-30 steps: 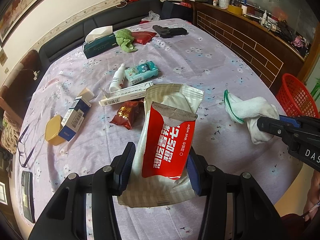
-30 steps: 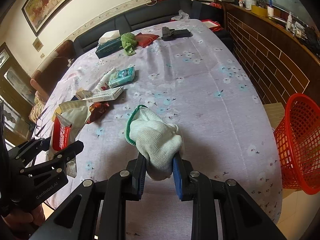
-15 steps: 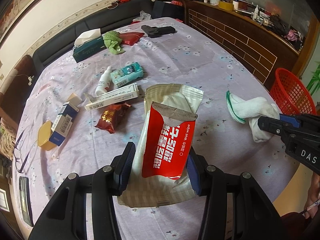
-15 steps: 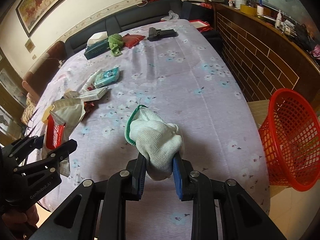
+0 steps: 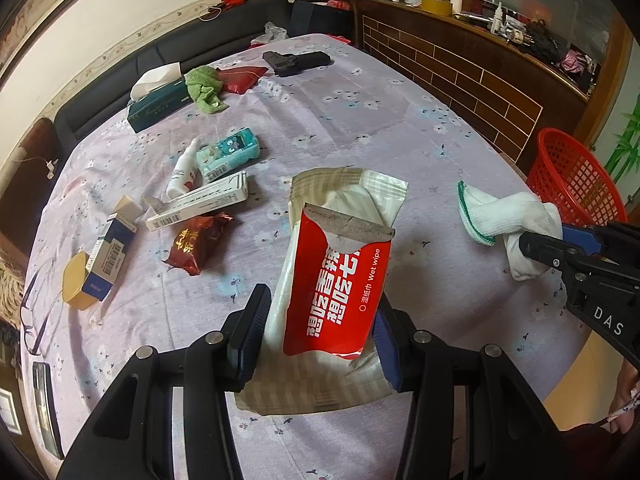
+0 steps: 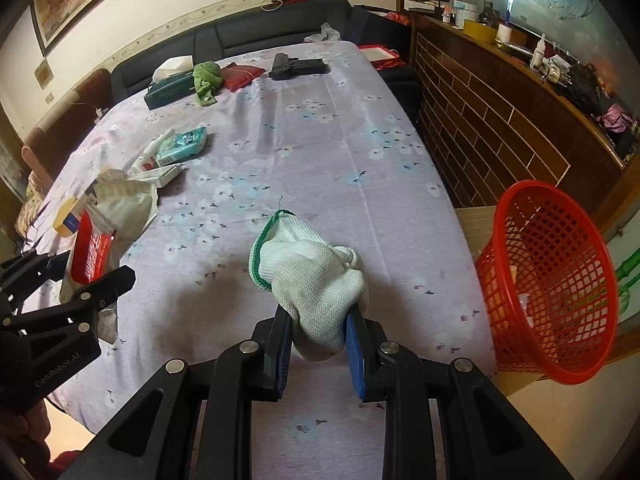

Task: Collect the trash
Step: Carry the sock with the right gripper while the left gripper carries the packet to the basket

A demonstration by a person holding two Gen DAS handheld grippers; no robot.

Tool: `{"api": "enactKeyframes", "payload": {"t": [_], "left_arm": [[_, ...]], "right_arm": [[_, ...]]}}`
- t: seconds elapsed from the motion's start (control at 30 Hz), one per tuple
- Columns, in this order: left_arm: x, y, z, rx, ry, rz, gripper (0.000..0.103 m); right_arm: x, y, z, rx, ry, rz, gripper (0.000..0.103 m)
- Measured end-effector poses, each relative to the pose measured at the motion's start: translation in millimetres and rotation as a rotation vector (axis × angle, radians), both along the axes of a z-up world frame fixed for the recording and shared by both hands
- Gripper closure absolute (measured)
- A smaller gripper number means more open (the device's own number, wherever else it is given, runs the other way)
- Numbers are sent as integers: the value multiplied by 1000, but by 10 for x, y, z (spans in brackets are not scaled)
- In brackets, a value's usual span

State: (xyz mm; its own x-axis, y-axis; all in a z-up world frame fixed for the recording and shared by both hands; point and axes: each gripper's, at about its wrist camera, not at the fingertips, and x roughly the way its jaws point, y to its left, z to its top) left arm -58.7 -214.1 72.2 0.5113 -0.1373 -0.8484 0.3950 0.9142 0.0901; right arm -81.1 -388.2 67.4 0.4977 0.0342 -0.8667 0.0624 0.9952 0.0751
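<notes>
My left gripper (image 5: 316,328) is shut on a red and white wet wipe packet (image 5: 340,276), held upright above the lilac flowered tablecloth (image 5: 352,120). My right gripper (image 6: 318,340) is shut on a white knitted glove with a green cuff (image 6: 308,272), lifted off the cloth. In the left wrist view the glove (image 5: 500,216) hangs at the right with the right gripper (image 5: 536,246) clamped on it. A red mesh basket (image 6: 556,280) stands on the floor beyond the table's right edge, with a few small items inside. The left gripper (image 6: 92,280) and packet (image 6: 94,258) show at the left of the right wrist view.
On the cloth lie a dark red snack wrapper (image 5: 198,242), a long white box (image 5: 200,206), a blue and white carton (image 5: 108,248), a teal tissue pack (image 5: 230,154), a white tube (image 5: 184,172), a tissue box (image 5: 158,100), a green cloth (image 5: 206,88) and a black pistol-shaped object (image 5: 296,62). A brick-faced counter (image 6: 480,120) runs along the right.
Both grippers have shifted toward the right side of the table, holding their items. The red basket now appears closer and larger in both views.
</notes>
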Motion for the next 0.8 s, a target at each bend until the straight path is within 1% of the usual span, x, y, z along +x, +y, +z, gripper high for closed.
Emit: {"api": "enactKeyframes", "payload": {"t": [0.3,0.8], "left_arm": [[3,-79,-28,-6,5,-12,55],[15,-204,-22,-10,4,-34,55]], "right_arm": [[-40,-54,5,-37,1,-5,77],[-67,-130,22,-54,-1,-16,77]]}}
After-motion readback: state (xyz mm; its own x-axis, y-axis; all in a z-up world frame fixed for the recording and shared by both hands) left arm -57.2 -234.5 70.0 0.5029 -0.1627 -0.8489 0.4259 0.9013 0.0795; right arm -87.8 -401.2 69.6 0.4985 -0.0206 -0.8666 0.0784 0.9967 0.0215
